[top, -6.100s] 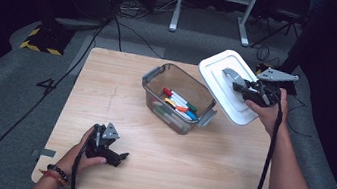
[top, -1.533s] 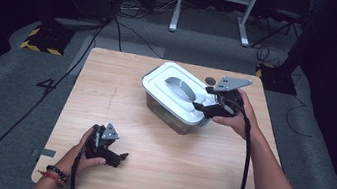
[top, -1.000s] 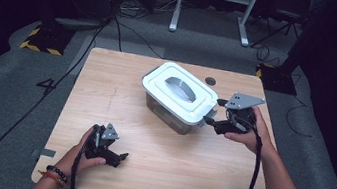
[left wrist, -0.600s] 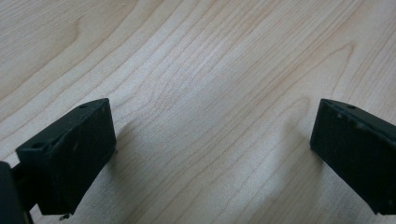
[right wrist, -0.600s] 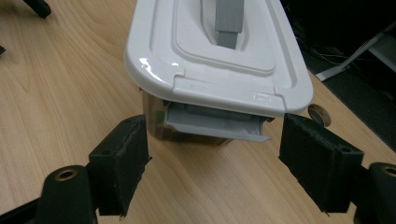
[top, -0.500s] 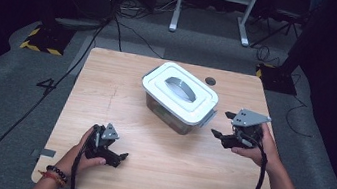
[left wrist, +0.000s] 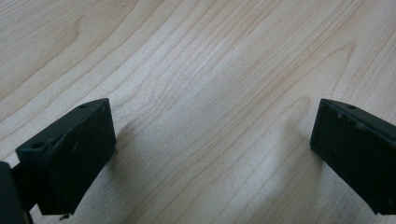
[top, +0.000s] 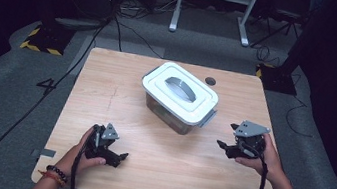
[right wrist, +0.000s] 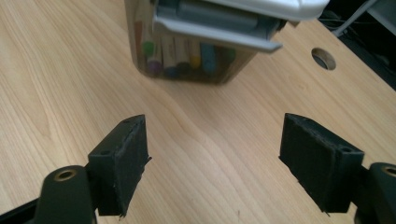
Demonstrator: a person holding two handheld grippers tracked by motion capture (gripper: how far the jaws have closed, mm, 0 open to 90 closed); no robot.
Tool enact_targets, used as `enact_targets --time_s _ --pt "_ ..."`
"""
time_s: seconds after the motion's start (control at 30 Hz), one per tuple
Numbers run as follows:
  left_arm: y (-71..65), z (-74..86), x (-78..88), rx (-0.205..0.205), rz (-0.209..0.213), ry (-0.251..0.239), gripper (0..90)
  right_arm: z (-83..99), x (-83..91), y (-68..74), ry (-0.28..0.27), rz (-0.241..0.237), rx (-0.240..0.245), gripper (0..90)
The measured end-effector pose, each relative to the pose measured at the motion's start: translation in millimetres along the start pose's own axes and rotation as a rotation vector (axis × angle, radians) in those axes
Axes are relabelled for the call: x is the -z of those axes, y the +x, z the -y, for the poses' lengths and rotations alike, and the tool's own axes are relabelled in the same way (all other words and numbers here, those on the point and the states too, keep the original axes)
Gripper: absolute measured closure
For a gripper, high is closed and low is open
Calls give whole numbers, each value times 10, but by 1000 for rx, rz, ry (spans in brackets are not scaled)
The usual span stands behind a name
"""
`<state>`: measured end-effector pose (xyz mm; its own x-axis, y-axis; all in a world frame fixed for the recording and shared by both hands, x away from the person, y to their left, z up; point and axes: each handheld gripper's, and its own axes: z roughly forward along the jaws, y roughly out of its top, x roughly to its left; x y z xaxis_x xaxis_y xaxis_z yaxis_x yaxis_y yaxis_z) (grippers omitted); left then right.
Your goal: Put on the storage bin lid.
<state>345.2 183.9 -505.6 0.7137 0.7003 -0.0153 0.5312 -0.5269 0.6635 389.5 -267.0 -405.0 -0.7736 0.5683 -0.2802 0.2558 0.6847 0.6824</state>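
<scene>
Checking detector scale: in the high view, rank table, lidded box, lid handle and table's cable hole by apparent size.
1. table
2. lidded box
3. lid handle
4. cable hole, smallest

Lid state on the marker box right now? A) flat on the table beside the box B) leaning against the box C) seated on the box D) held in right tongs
C: the white lid sits on the box, and the right tongs are open and apart from it.
</scene>
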Motion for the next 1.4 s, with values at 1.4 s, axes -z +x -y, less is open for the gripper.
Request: enact_targets --time_s 1.4 --pt "6 -9 -6 -1 1 2 2 1296 -48 -16 45 -44 -288 208"
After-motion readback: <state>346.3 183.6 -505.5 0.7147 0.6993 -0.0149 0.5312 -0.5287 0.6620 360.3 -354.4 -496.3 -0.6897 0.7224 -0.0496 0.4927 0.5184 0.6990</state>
